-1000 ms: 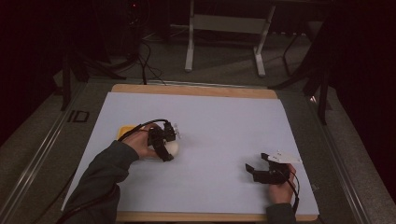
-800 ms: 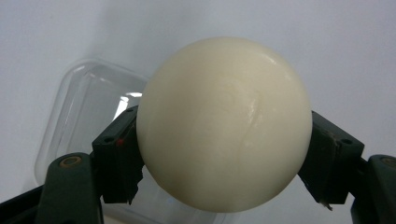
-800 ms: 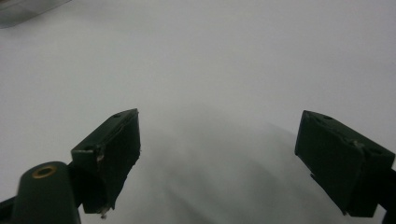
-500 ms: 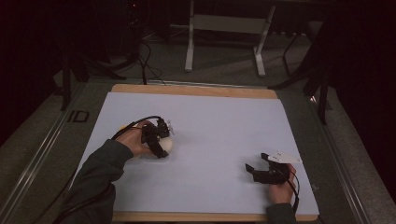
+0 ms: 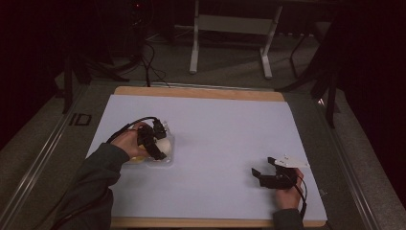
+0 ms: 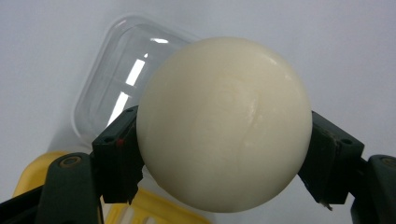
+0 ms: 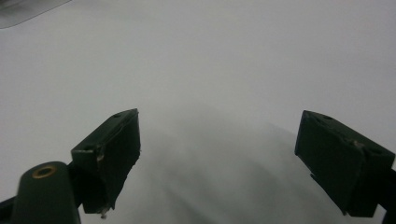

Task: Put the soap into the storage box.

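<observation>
Gripping a cream-white ball (image 5: 164, 143) above a clear plastic container (image 5: 168, 158), the left gripper (image 5: 158, 146) is seen in the high view near the left edge of the white surface (image 5: 225, 129), about midway between its far and near edges, with a yellow piece (image 5: 136, 158) showing just beside the container on the side toward the left edge. Toward the near right corner, the right gripper (image 5: 263, 167) rests low over the bare sheet, its jaws parted and nothing between them, well apart from the ball. From the left gripper view, the ball (image 6: 224, 123) sits clamped between both black pads, which press on its two sides; behind it lies the clear container (image 6: 116, 79), rounded at its corners, and the yellow piece (image 6: 154, 207) shows at the bottom of the frame. From the right gripper view, the right gripper (image 7: 217, 158) holds its two jaws wide apart over plain white surface (image 7: 210, 56), grasping nothing.
</observation>
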